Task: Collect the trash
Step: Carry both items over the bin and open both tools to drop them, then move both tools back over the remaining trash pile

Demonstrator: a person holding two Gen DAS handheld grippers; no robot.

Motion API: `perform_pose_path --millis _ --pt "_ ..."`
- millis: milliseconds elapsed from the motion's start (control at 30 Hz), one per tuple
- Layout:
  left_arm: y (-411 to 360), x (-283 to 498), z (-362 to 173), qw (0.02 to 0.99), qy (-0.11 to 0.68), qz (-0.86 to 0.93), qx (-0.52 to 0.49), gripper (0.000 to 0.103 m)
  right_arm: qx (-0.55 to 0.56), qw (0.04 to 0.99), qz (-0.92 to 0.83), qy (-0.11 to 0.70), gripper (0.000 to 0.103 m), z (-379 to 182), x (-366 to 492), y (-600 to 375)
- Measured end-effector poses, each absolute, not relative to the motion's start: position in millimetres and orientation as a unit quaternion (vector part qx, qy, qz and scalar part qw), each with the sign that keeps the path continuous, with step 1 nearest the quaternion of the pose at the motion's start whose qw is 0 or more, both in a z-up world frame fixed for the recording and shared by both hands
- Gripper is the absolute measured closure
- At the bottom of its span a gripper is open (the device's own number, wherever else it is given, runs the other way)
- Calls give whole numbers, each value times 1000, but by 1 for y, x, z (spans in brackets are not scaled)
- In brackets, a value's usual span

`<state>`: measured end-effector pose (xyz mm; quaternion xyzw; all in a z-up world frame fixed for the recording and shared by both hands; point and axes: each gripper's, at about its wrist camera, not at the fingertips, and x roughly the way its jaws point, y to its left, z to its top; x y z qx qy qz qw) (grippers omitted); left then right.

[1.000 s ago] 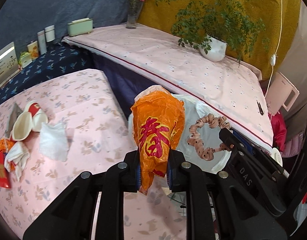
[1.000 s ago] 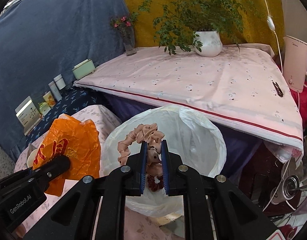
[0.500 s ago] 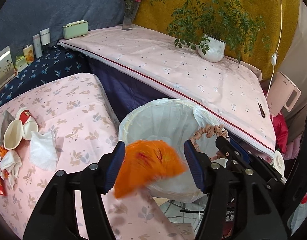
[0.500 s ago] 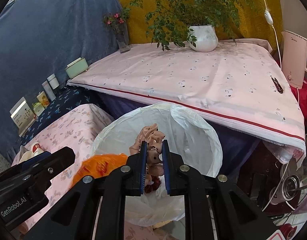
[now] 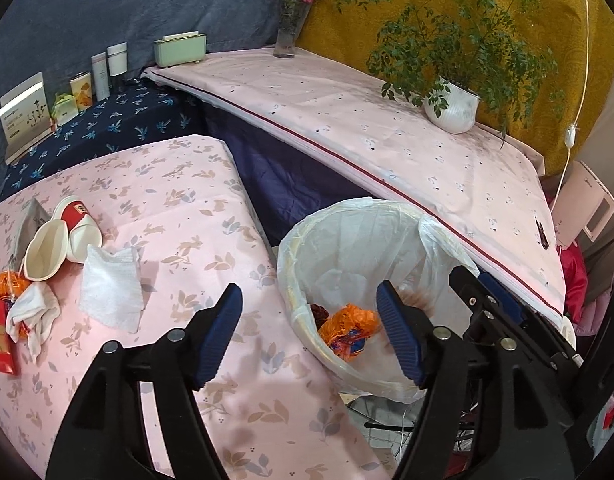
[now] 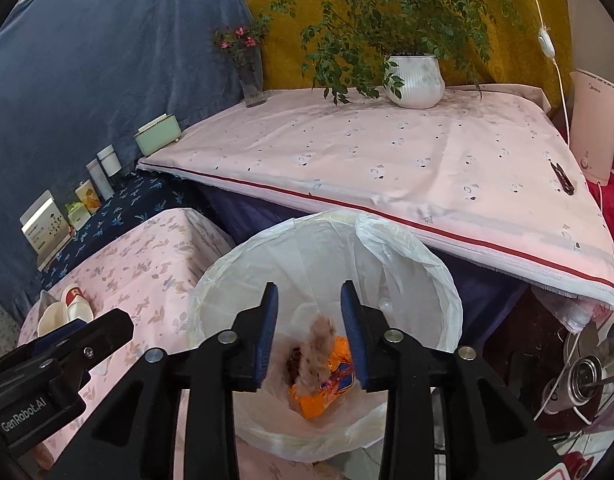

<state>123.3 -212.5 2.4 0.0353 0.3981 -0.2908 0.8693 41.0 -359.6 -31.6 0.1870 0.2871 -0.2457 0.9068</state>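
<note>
Left gripper (image 5: 309,330): jaws wide apart, just opened, nothing between the pads. Orange wrapper (image 5: 349,330) down in the white-lined trash bin (image 5: 291,264), beyond and below the fingertips. Right gripper (image 6: 309,332): jaws parted, just opened, pads clear of the pinkish scrunchie (image 6: 317,346), seen blurred between and below the fingertips, over the wrapper inside the bin. White tissue (image 5: 111,290), paper cups (image 5: 61,240) and crumpled scraps (image 5: 17,308) left of the left fingers on the pink floral tablecloth (image 5: 179,208).
</note>
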Motion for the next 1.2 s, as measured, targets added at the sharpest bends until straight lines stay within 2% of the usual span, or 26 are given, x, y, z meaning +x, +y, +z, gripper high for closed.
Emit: perform_pose_path --millis 133,467,600,733,1033,1200 --pt "-205 125 2 872 398 -283 31 33 184 907 -248 285 57 -30 44 -358" --pt "-188 128 2 875 402 -270 17 33 184 908 -244 286 55 -29 46 -351" --pt "-181 129 2 876 403 -265 13 33 182 911 -239 283 49 -26 47 -344" --pt "-171 131 2 878 405 -256 5 32 177 914 -232 282 49 -21 48 -335" --pt "-131 137 3 885 407 -223 -24 23 165 922 -208 283 44 -13 55 -305" --pt "-102 141 1 890 408 -201 -39 23 158 926 -190 286 43 -11 61 -285"
